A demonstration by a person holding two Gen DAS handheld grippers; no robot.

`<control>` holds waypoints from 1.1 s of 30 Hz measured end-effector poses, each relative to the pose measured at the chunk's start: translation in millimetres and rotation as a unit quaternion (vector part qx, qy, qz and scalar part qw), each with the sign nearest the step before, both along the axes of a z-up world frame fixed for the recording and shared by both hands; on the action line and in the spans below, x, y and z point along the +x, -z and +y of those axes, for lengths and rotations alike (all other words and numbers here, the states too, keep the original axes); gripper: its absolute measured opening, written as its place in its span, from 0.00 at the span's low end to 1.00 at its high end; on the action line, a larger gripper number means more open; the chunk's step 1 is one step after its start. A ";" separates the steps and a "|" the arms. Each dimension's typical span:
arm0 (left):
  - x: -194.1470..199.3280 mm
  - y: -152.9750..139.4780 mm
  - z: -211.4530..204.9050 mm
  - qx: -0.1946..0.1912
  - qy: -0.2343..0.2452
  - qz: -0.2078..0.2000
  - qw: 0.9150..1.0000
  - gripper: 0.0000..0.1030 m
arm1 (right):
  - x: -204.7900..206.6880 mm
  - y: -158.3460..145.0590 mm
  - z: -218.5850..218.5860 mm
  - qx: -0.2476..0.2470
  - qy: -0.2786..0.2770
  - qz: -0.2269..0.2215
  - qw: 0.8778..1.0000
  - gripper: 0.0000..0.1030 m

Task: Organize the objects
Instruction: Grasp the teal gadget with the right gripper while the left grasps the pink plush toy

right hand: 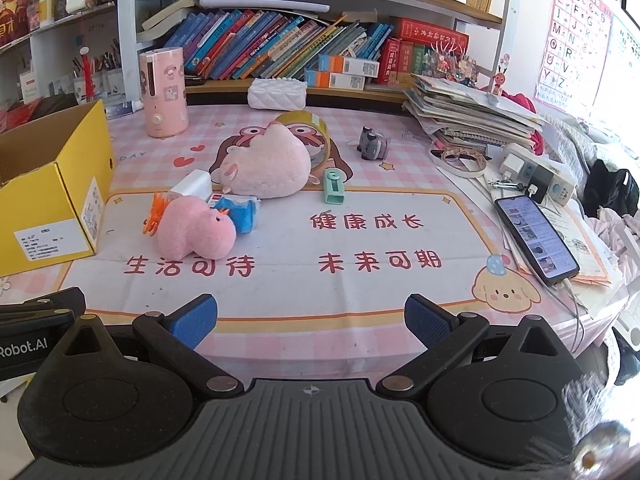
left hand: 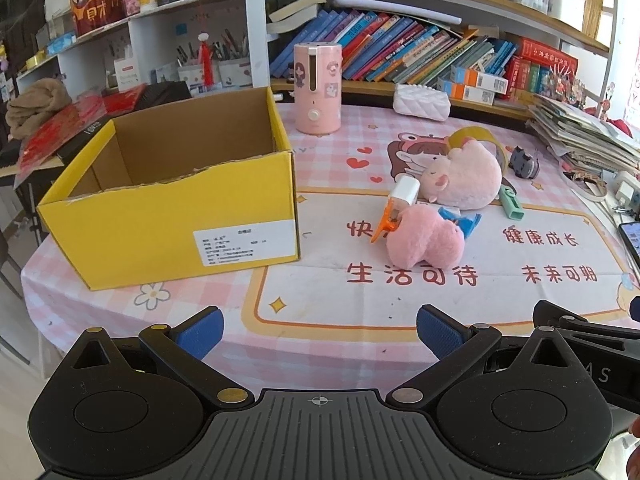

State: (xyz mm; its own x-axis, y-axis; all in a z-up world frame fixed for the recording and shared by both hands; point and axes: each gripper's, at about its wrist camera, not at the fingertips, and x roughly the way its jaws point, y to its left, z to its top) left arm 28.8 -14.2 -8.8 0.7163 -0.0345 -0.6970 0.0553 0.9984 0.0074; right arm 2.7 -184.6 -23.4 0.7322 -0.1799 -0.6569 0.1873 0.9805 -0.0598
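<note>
Bookshelves are crowding in behind a pink checked tablecloth (left hand: 328, 292), and both tools are hanging back at the near edge. The left gripper (left hand: 319, 332) is sitting spread wide and empty; the right gripper (right hand: 311, 322) likewise. The yellow box (left hand: 172, 216) is waiting open on the left. The small pink plush (right hand: 196, 232) is lying mid-table, touching an orange clip (right hand: 154, 214) and a white charger (right hand: 192, 186). The risk I'm seeing: grabbing that plush could drag the clip along or knock the charger aside.
</note>
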 end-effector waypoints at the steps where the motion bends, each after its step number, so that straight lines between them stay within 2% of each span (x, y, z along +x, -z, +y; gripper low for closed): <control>1: 1.7 0.3 -1.3 0.000 -0.001 0.001 1.000 1.00 | 2.0 0.3 -1.5 0.001 -0.001 0.001 1.000 0.98; 27: 61.6 3.8 -62.0 -0.013 -0.006 0.017 1.000 1.00 | 70.7 2.3 -67.2 0.023 -0.031 0.006 0.999 0.98; 33: 72.5 2.9 -79.9 -0.011 -0.009 0.011 1.000 1.00 | 88.1 2.6 -89.0 0.028 -0.040 0.003 0.999 0.92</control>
